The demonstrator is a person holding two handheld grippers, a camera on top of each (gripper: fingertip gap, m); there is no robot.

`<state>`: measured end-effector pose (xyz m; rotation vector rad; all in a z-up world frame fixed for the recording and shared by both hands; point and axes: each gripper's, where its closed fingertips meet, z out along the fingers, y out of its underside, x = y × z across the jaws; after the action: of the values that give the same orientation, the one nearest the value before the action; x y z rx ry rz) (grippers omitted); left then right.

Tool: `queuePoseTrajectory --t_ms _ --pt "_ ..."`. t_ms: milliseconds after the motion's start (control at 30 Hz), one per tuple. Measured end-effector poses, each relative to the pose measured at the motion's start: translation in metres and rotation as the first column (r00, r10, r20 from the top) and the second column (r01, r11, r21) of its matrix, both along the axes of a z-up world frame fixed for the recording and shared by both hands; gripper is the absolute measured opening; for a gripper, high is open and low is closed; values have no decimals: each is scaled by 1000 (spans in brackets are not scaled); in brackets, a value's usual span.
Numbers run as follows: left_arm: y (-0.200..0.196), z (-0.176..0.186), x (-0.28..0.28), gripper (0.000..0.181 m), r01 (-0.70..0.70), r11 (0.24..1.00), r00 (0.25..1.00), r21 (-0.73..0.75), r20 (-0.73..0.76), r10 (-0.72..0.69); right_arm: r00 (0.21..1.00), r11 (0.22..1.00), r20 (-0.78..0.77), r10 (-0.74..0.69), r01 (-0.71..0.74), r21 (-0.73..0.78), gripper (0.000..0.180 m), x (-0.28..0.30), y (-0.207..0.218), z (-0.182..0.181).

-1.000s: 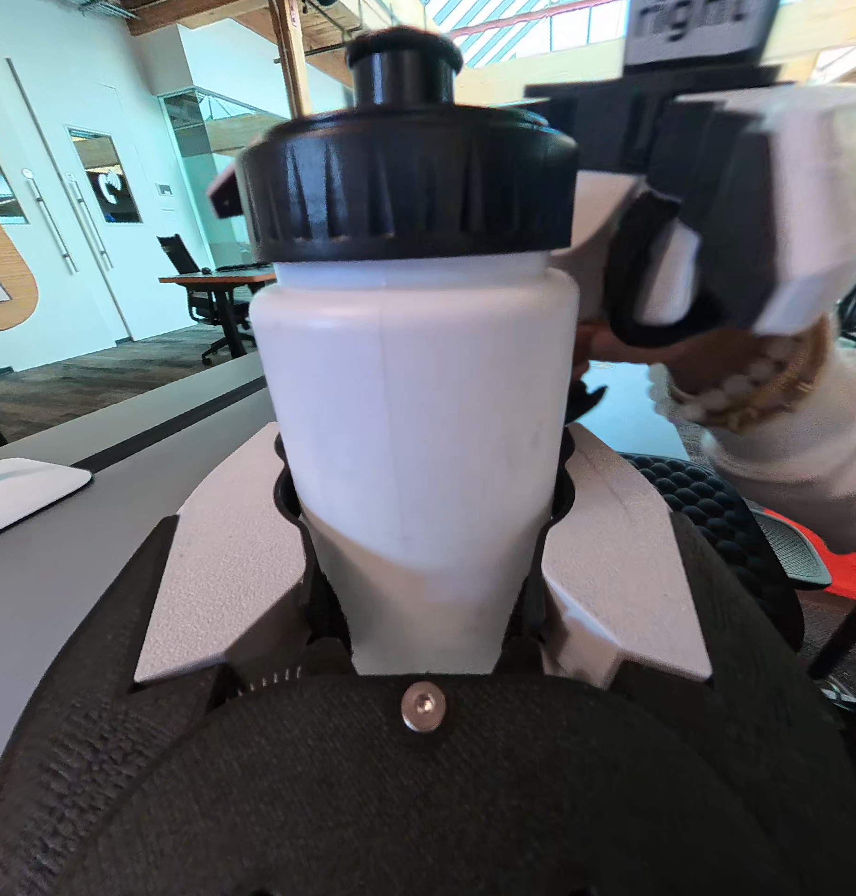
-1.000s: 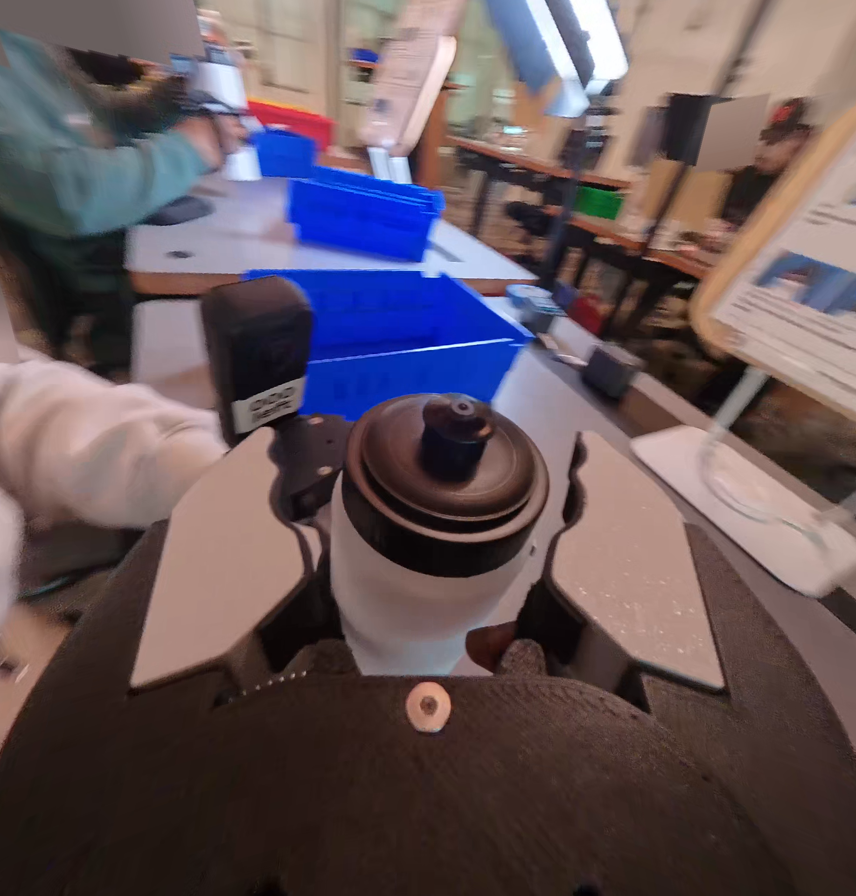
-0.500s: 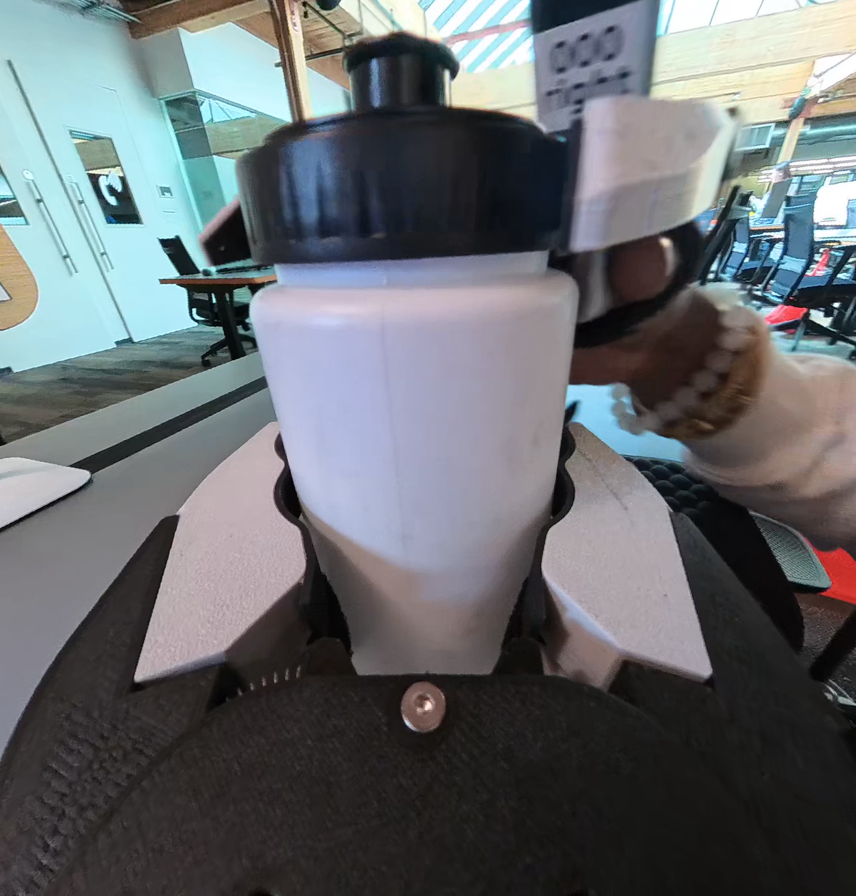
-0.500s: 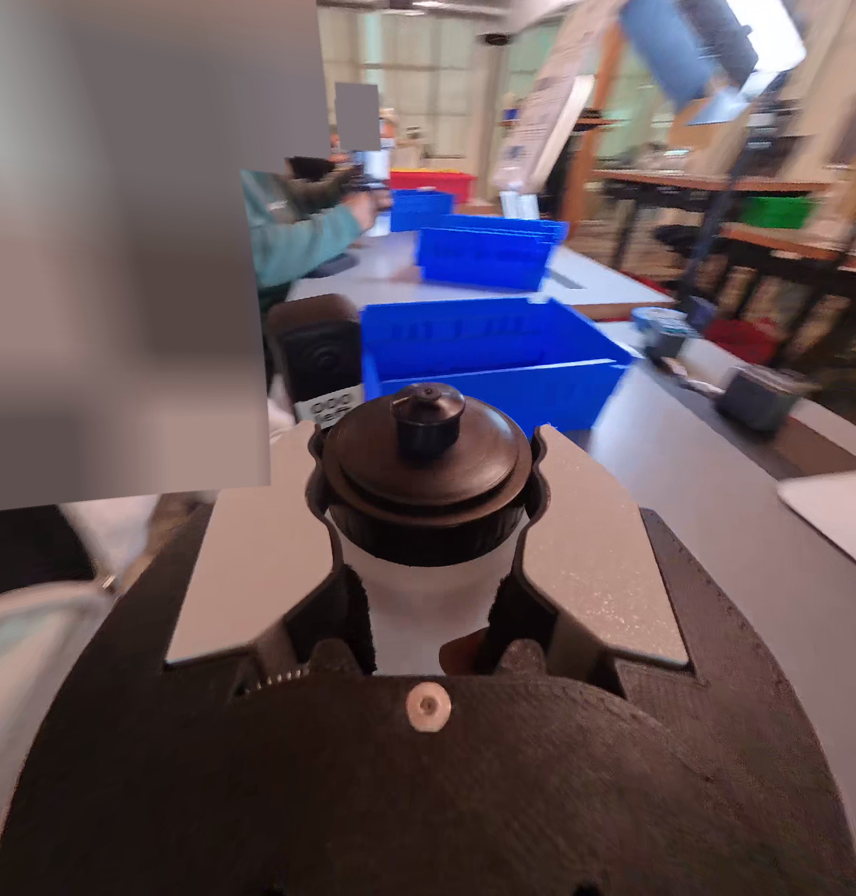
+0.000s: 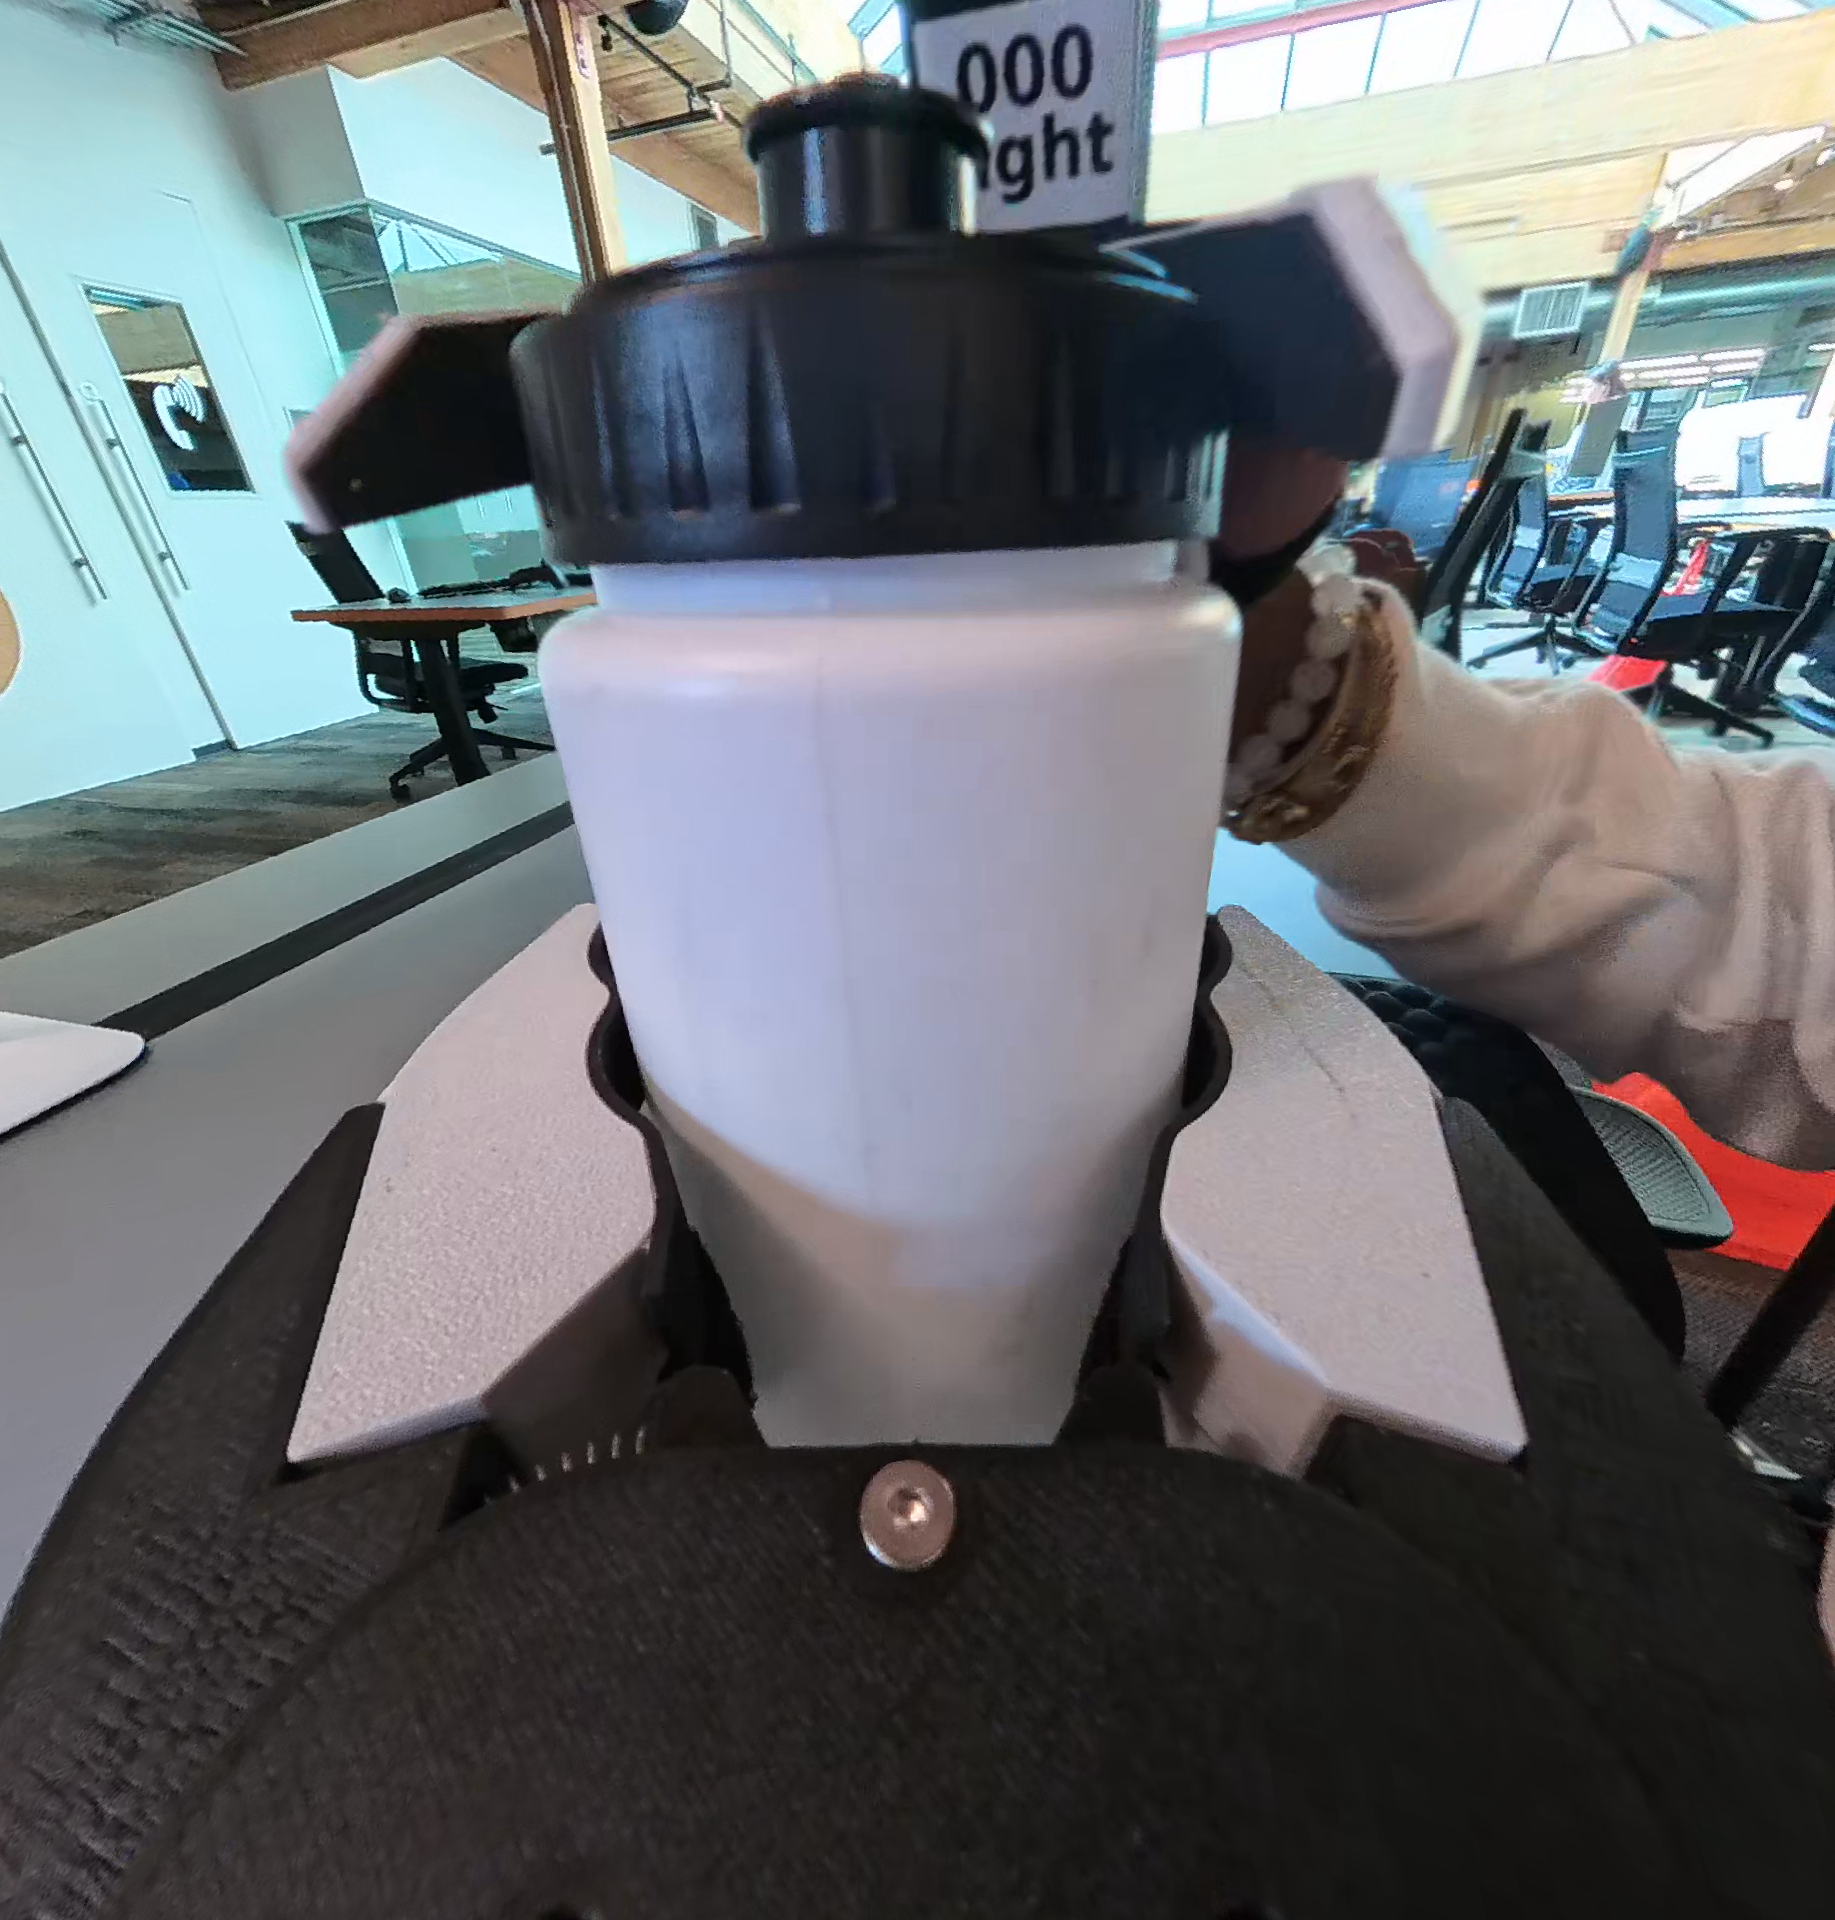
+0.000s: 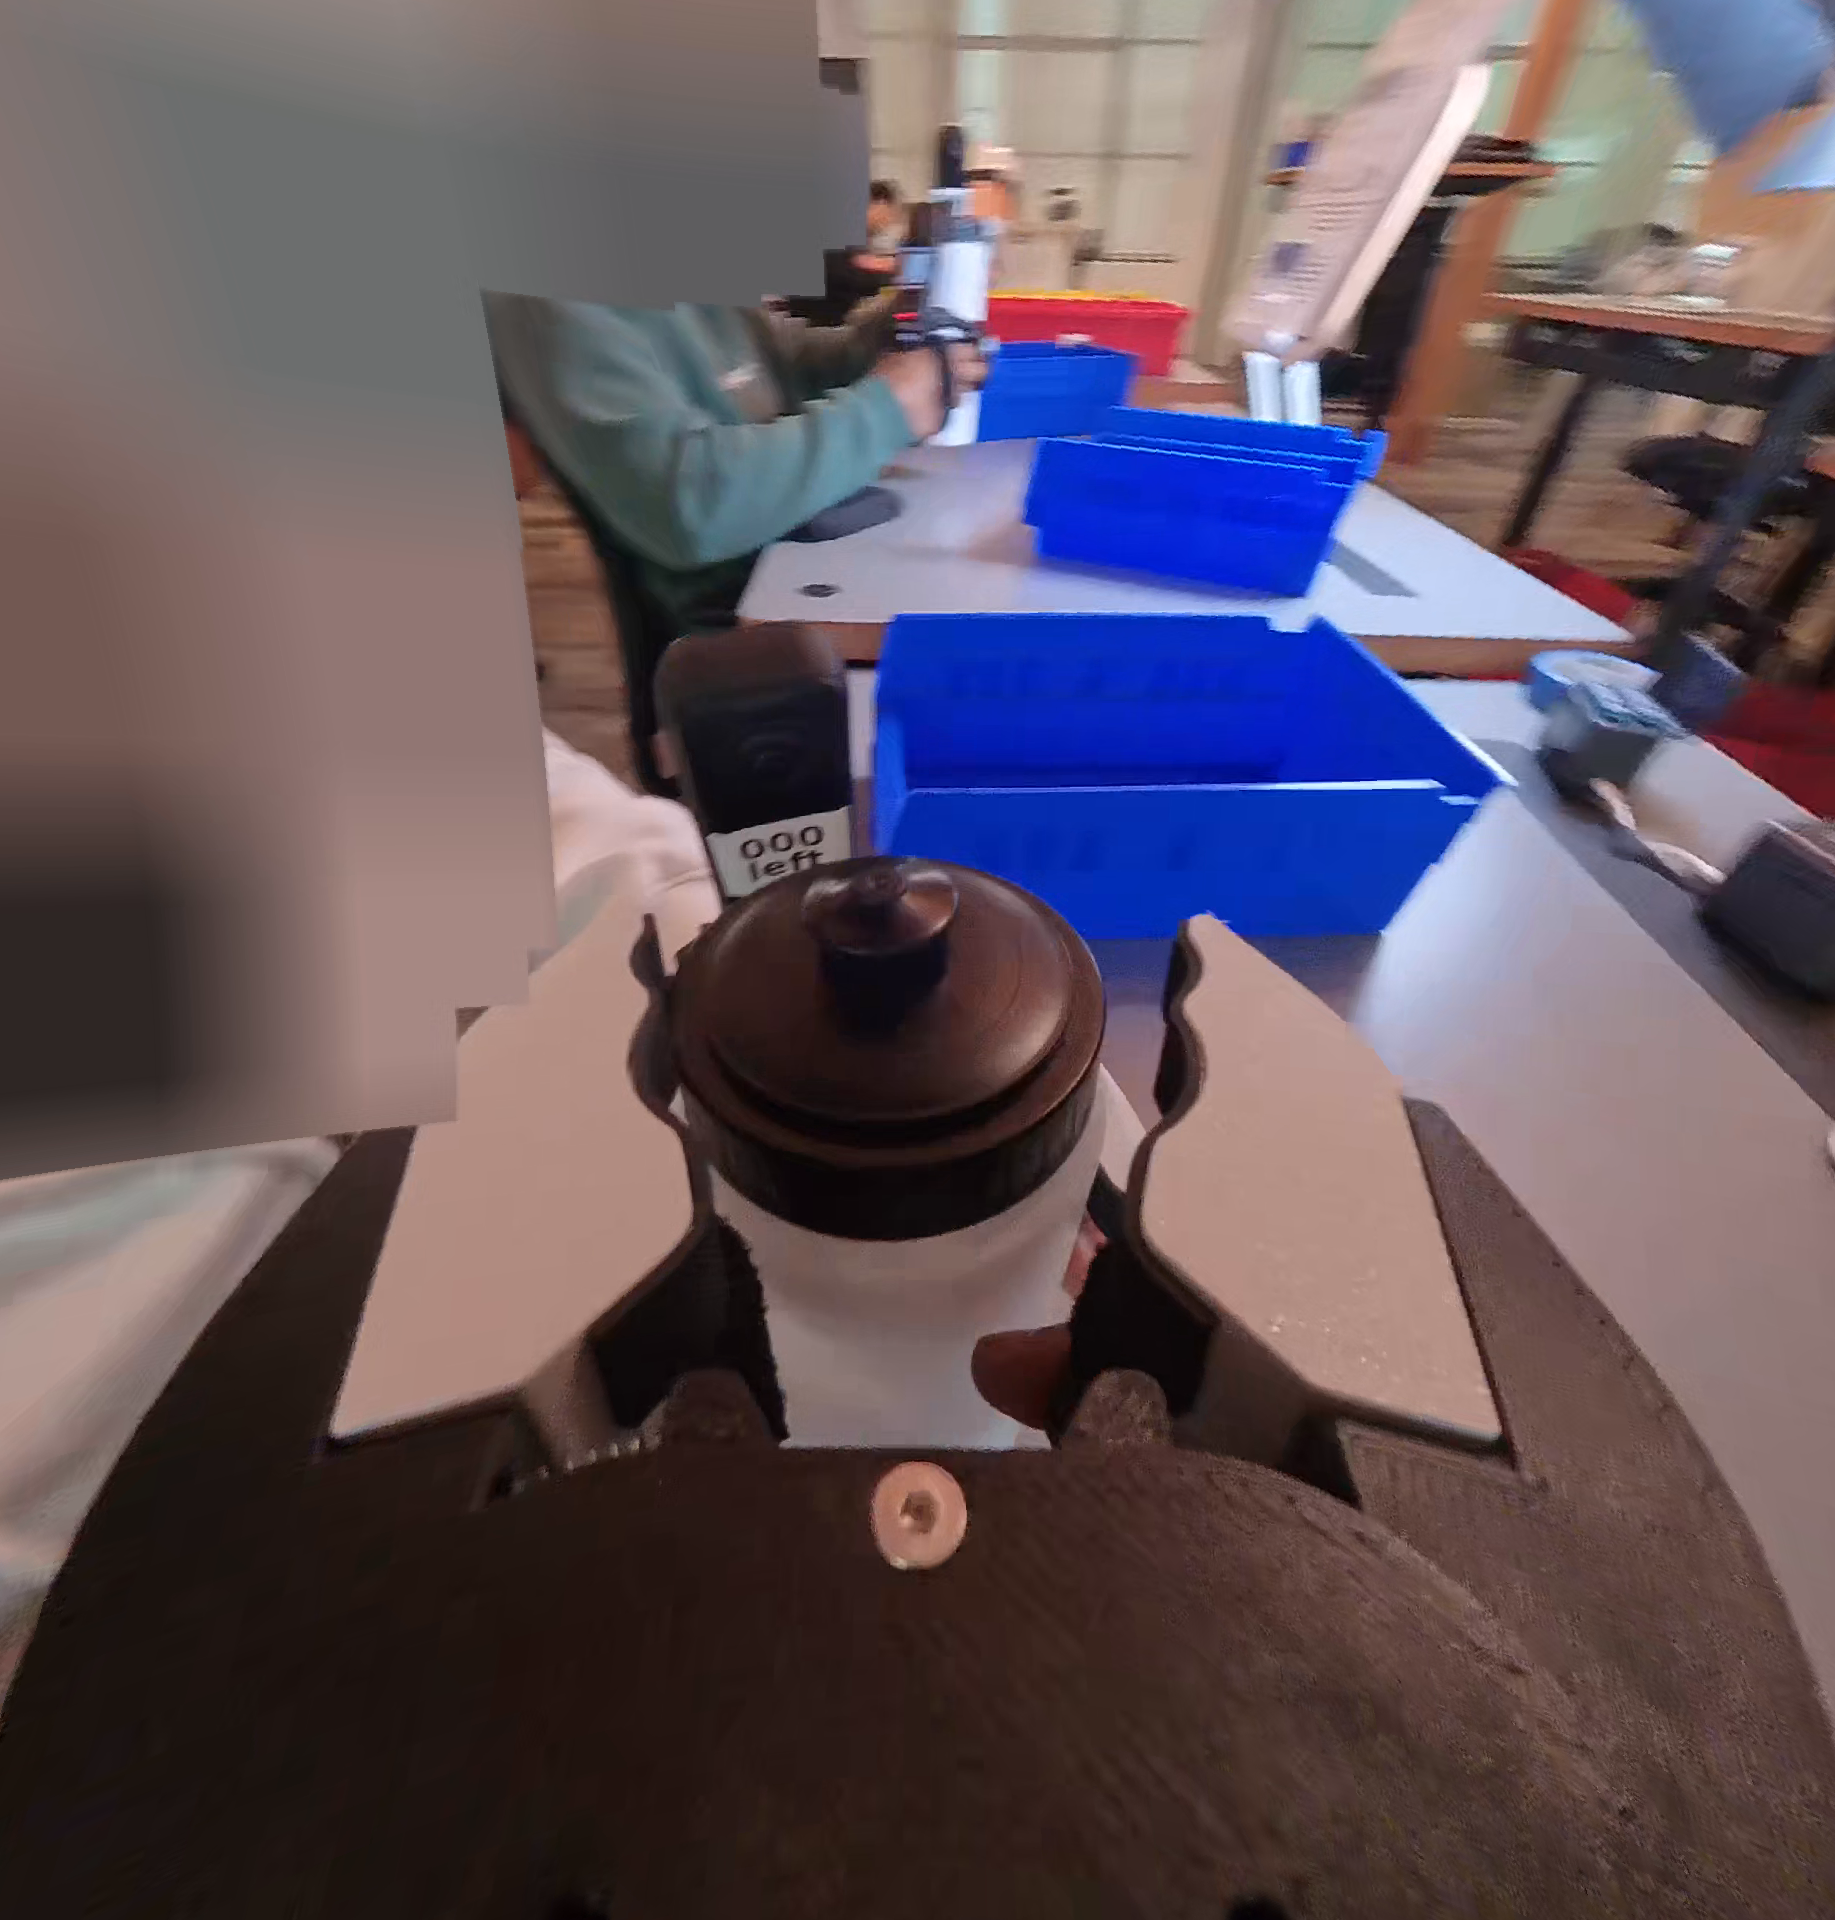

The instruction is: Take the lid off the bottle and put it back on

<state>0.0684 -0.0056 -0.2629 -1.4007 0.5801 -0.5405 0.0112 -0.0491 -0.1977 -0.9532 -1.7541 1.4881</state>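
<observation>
A white bottle (image 5: 892, 935) with a black ribbed lid (image 5: 871, 416) stands upright in my left gripper (image 5: 897, 1049), which is shut on its lower body. My right gripper (image 6: 908, 1039) reaches around the lid (image 6: 882, 1049) from the far side. Its left finger (image 6: 539, 1195) lies against the lid, and a narrow gap shows between the lid and its right finger (image 6: 1297, 1195). In the left wrist view its fingers (image 5: 1308, 343) stand on both sides of the lid. The lid sits level on the bottle neck.
A grey table (image 6: 1515, 1091) lies under the bottle, with an open blue bin (image 6: 1152, 769) just beyond it and more blue bins (image 6: 1183, 499) farther back. A small dark box (image 6: 1796, 914) sits at the right. A person in a green sleeve (image 6: 684, 436) works at the far table. Some 8 cm of space lies between my two pairs of fingers.
The right gripper closed around the lid and swung round it to the far side of the bottle. Its jaws now stand a little wider than half a second ago. The left gripper kept still.
</observation>
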Motion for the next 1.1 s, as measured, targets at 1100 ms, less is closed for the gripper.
queuePoseTrajectory --t_ms 1100 --pt "1 0 -2 102 -23 1000 1000 -3 -8 23 996 998 -67 56 -55 4 81 -1 -6 -6"
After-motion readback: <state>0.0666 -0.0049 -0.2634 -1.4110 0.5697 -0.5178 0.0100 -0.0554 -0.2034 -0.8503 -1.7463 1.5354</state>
